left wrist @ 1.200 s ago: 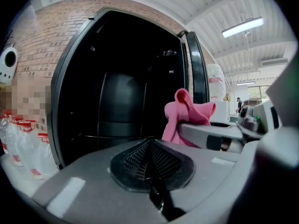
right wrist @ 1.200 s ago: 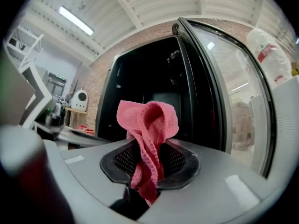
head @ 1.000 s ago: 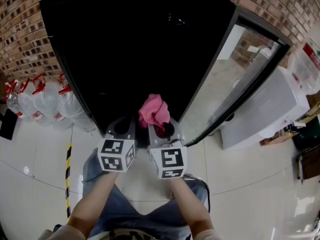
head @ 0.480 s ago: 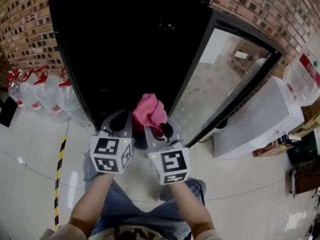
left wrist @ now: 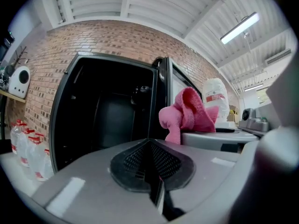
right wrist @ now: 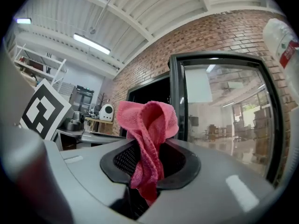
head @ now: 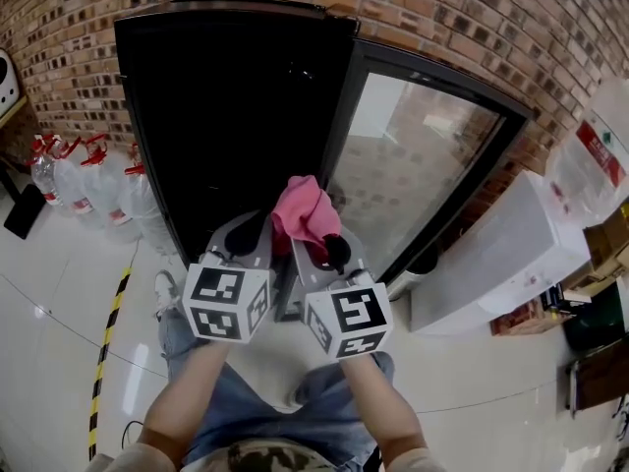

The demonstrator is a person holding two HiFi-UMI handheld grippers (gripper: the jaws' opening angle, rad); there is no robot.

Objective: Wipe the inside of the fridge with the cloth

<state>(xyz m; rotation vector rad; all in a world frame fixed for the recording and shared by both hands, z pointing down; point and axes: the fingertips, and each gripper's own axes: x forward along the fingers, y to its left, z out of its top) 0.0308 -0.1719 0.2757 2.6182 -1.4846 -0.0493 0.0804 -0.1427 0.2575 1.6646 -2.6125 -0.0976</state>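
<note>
A black fridge stands against the brick wall, its inside dark, its glass door swung partly toward the opening on the right. My right gripper is shut on a pink cloth, which bunches above its jaws in the right gripper view. My left gripper sits beside it on the left, jaws shut with nothing between them. Both are held in front of the fridge's lower edge. From the left gripper view the cloth shows to the right of the fridge opening.
Several water bottles stand on the floor left of the fridge. A white cabinet stands on the right, with a large water jug beyond it. A yellow-black tape line runs along the tiled floor. The person's legs are below the grippers.
The view has pulled back from the fridge and the glass door has swung further toward shut. Both grippers kept their hold and their place side by side.
</note>
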